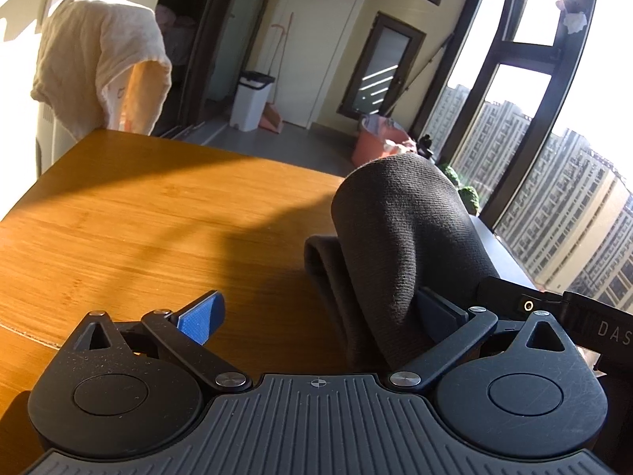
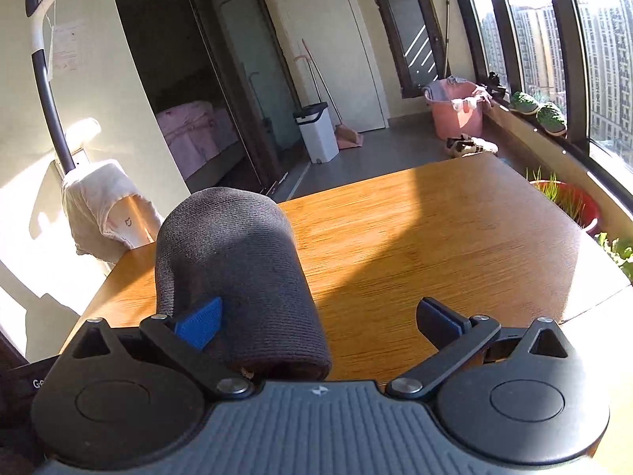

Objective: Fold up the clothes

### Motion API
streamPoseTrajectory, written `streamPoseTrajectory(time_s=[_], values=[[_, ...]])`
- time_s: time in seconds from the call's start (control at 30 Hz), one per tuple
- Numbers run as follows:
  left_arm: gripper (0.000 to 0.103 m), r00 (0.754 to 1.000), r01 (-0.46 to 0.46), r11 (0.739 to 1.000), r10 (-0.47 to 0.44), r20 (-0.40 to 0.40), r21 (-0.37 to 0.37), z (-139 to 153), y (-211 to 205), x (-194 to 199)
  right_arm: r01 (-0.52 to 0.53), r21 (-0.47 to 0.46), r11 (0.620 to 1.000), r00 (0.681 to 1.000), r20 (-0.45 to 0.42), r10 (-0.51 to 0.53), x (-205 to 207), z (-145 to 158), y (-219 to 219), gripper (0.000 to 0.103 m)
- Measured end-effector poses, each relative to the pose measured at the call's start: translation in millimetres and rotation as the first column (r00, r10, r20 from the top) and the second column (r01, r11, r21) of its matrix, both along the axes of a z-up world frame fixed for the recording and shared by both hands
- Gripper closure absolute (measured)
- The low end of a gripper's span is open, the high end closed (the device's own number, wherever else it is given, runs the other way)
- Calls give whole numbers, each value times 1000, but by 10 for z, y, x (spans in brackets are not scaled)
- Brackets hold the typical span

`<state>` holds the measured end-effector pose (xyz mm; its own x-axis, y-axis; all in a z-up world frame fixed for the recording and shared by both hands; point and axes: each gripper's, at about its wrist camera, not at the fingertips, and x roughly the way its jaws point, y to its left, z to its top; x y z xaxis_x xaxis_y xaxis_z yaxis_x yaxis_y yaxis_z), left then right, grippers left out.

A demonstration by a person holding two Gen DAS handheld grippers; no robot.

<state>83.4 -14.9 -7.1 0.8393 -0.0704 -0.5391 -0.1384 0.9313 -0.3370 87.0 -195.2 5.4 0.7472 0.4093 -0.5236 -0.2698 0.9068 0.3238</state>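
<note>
Left gripper (image 1: pixel 320 312) spread wide above the wooden table (image 1: pixel 130 213), gripping nothing; the dark grey knit garment (image 1: pixel 399 245) is draped in a humped fold over its right finger, a lower layer trailing toward the tabletop. Right gripper (image 2: pixel 320 316) likewise wide apart, with the same garment (image 2: pixel 233 277) humped over its left finger (blue pad peeking out at the cloth's edge), the other finger bare. Cream cloth (image 2: pixel 99 206) hangs off an upright stand beyond the table's far left corner.
</note>
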Motion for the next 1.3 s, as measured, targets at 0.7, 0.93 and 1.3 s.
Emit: streamPoseTrajectory(time_s=[0.7, 0.93, 1.3], values=[[0, 1000, 9, 1000, -9, -1, -6, -21, 9, 6, -8, 67, 998, 1000, -29, 10, -71, -157, -90, 0], [0, 1000, 9, 1000, -9, -1, -10, -26, 23, 8, -10, 76, 997, 999, -33, 13, -65, -168, -109, 0], [0, 1000, 10, 1000, -10, 0, -18, -30, 35, 1, -8, 69, 998, 1000, -28, 10, -86, -171, -98, 0]])
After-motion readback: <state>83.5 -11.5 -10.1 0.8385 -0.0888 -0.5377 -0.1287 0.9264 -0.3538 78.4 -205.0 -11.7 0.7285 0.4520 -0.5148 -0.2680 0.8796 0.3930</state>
